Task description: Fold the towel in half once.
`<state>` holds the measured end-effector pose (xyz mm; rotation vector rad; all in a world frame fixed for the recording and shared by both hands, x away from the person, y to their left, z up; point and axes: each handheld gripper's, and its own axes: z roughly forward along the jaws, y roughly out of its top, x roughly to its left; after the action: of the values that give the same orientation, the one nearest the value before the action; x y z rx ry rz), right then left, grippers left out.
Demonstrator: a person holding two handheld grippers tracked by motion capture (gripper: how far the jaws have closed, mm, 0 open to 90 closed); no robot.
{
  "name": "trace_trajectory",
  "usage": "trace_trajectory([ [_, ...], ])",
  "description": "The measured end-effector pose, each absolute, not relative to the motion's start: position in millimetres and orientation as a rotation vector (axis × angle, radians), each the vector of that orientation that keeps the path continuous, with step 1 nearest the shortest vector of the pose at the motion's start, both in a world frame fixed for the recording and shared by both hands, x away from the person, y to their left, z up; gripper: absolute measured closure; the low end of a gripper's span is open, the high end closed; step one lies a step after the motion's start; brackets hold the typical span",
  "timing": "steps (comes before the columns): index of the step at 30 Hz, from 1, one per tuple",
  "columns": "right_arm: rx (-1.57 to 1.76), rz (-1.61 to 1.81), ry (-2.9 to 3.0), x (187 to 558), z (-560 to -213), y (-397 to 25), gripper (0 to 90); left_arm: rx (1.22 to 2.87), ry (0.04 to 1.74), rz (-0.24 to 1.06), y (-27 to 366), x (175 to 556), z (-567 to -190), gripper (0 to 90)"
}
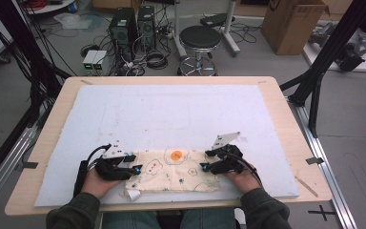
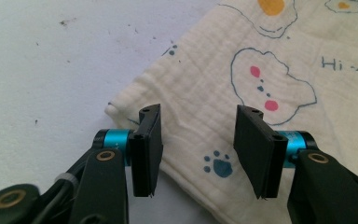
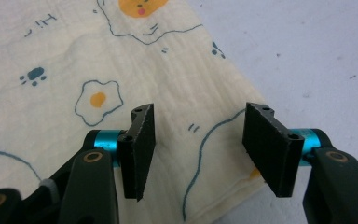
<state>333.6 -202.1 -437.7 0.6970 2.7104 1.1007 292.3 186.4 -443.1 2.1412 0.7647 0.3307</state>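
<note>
High view shows the cream muslin cloth printed with fried eggs and paw marks (image 1: 171, 171) lying flat at the near edge of the pale blue foam mat (image 1: 171, 114), the left gripper (image 1: 137, 168) and right gripper (image 1: 203, 166) both spread wide over its opposite ends, probably to pinch and fold it.

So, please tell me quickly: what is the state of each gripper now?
Left gripper: open, holding nothing, jaws over the left edge of the cloth.
Right gripper: open, holding nothing, jaws over the cloth's right edge.
</note>
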Motion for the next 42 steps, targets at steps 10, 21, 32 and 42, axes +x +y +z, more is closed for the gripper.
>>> trace_trajectory([
  [10, 0.658, 1.103, 2.691, 328, -439, -211, 40.6, 2.148, 0.746, 0.354, 188, 288, -445, 48.4],
  [21, 0.680, 1.125, 2.700, 329, -439, -210, 38.0, 2.127, 0.753, 0.351, 189, 289, -443, 43.1],
  [32, 0.735, 1.231, 2.632, 328, -429, -216, 32.7, 2.057, 0.776, 0.363, 198, 288, -433, 40.4],
  [42, 0.753, 1.296, 2.583, 326, -420, -217, 29.6, 2.004, 0.769, 0.389, 202, 286, -422, 40.4],
])
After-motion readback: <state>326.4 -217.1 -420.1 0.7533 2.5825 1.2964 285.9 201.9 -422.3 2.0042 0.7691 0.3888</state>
